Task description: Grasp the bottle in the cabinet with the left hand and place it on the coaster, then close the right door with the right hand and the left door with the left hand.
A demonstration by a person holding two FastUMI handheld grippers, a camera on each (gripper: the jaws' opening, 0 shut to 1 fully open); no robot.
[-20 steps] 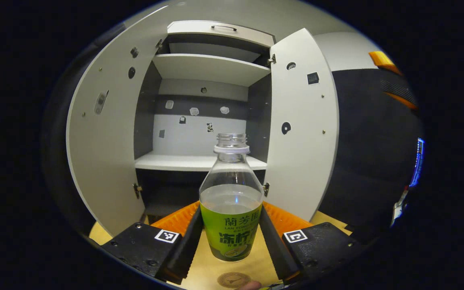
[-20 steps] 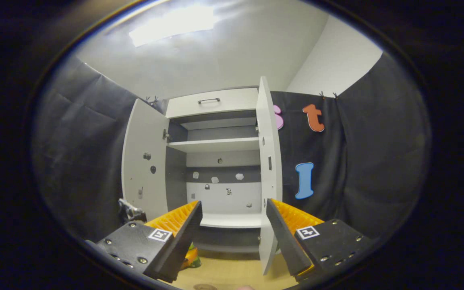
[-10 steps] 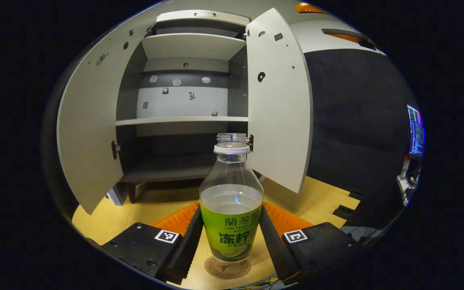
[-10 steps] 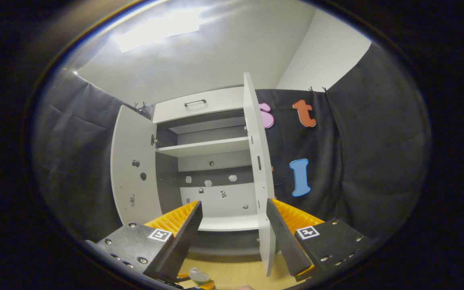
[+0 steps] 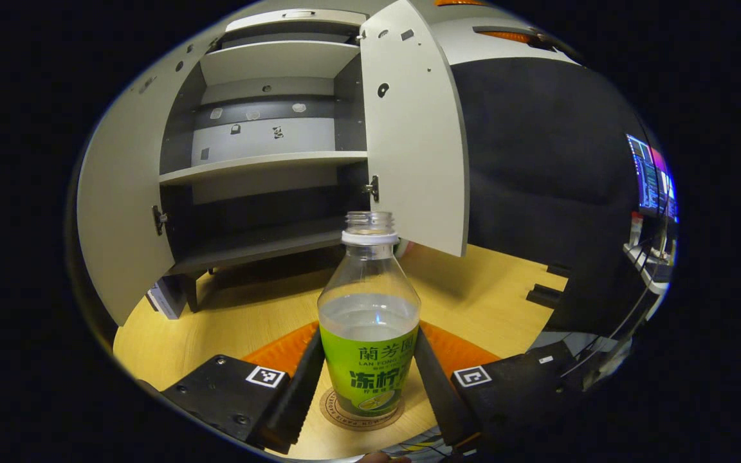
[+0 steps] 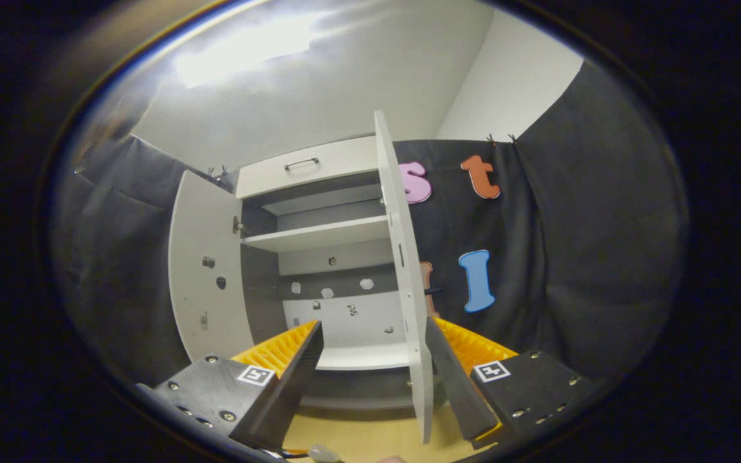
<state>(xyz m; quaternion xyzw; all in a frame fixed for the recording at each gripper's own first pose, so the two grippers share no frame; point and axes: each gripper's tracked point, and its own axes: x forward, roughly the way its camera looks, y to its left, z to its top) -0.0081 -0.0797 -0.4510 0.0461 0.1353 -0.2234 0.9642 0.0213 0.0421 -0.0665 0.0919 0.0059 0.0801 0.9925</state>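
Observation:
In the left gripper view a clear bottle (image 5: 369,321) with a green label and no cap stands upright between my left gripper's (image 5: 368,376) fingers, which press on its labelled sides. The bottle's base is over a round brown coaster (image 5: 338,411) on the wooden table; contact cannot be told. Behind it stands the white cabinet with both doors open: left door (image 5: 119,212), right door (image 5: 412,128). In the right gripper view my right gripper (image 6: 374,360) is open and holds nothing, pointing at the cabinet, with the right door's edge (image 6: 402,276) just ahead of its right finger.
The cabinet's shelves (image 5: 261,164) are bare. The wooden table (image 5: 473,302) stretches to the right of the bottle. A lit screen (image 5: 650,173) and cables sit at the far right. A drawer with a handle (image 6: 303,163) tops the cabinet.
My left gripper has carried the bottle down and back from the cabinet to just over the coaster. The right gripper drifted slightly rightward, staying open.

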